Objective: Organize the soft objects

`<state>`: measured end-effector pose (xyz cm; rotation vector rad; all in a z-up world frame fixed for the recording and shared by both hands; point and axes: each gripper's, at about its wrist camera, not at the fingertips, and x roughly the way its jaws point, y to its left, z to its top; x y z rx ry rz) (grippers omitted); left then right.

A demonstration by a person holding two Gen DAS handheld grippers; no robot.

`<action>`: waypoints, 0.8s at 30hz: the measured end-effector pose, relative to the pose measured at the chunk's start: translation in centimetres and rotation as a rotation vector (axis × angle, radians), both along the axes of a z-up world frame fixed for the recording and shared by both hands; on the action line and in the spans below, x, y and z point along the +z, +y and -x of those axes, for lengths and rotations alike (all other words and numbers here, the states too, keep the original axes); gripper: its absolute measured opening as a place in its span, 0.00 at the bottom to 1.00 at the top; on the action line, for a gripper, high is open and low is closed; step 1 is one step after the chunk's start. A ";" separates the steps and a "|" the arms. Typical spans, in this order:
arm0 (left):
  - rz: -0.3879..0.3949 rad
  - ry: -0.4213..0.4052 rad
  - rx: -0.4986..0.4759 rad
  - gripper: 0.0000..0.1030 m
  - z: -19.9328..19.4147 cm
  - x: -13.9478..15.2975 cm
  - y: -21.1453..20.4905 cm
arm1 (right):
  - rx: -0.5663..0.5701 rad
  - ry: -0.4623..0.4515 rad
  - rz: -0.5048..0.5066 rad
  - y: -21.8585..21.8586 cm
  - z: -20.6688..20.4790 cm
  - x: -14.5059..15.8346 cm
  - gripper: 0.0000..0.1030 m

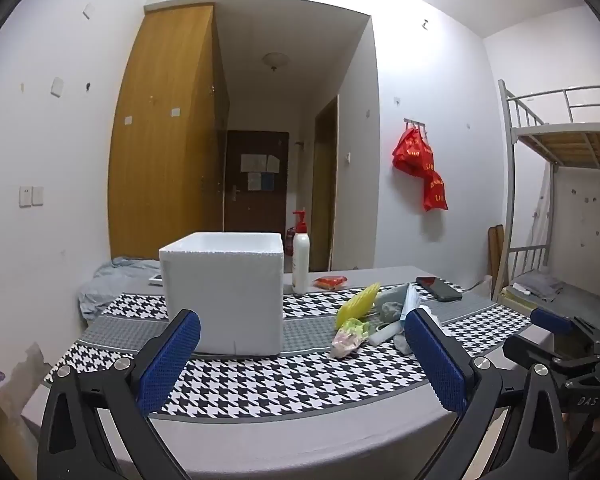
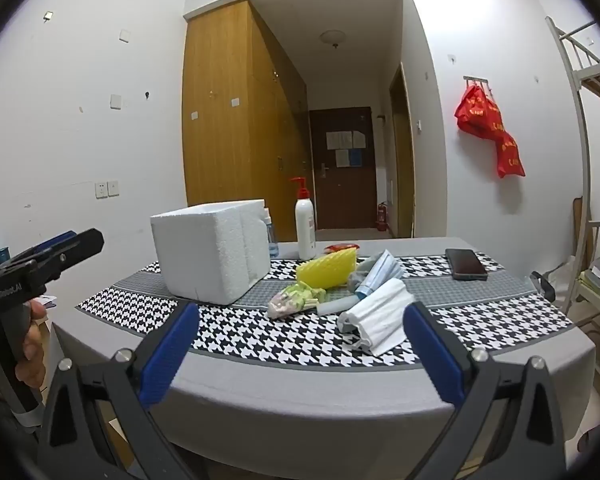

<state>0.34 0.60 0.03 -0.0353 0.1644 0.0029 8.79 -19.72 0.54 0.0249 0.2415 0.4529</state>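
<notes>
Yellow sponge [image 2: 327,267] lies lengthwise across the table [image 2: 300,392], apparently tilted.

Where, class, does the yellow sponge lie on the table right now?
In the right wrist view the yellow sponge lies mid-table on the houndstooth runner, right of the white foam box, in front of the pump bottle.

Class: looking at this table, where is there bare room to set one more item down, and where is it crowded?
Free: the near grey edge before the foam box, and around the phone. Crowded: the pile from yellow sponge to white cloth.
</notes>
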 end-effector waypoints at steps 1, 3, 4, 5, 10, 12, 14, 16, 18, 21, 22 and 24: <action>-0.003 -0.003 0.001 0.99 0.0 -0.1 0.0 | -0.001 0.001 -0.001 0.0 0.0 0.0 1.00; -0.013 0.002 -0.016 0.99 0.0 -0.2 -0.2 | -0.001 0.000 -0.001 0.0 0.0 0.0 1.00; -0.012 0.004 -0.023 0.99 0.0 -0.1 -0.3 | 0.000 0.001 -0.001 0.0 -0.1 0.0 1.00; -0.008 0.002 -0.021 0.99 0.0 -0.1 -0.4 | 0.000 0.001 -0.001 0.0 -0.1 0.0 1.00; 0.016 -0.002 -0.038 0.99 0.1 0.0 -0.1 | 0.000 0.003 -0.001 0.0 -0.1 -0.1 1.00; 0.022 -0.003 -0.032 0.99 0.1 0.0 0.0 | -0.001 0.003 0.000 -0.1 -0.1 -0.1 1.00; 0.025 -0.007 -0.020 0.99 0.2 0.1 0.2 | -0.001 0.002 -0.001 -0.1 -0.1 0.0 1.00; 0.014 -0.018 0.006 0.99 0.3 0.2 0.3 | -0.003 0.000 0.002 -0.1 -0.1 0.0 1.00; 0.010 -0.022 0.009 0.99 0.3 0.2 0.2 | -0.005 -0.001 0.004 -0.1 0.0 0.0 1.00; 0.015 -0.013 0.006 0.99 0.2 0.2 0.3 | -0.009 0.002 0.002 -0.3 0.0 0.2 1.00; 0.015 -0.009 0.004 0.99 0.1 0.2 0.3 | -0.011 0.001 0.001 -0.2 0.1 0.2 1.00; 0.015 -0.004 -0.001 0.99 0.1 0.2 0.3 | -0.011 0.001 0.003 -0.1 0.1 0.3 1.00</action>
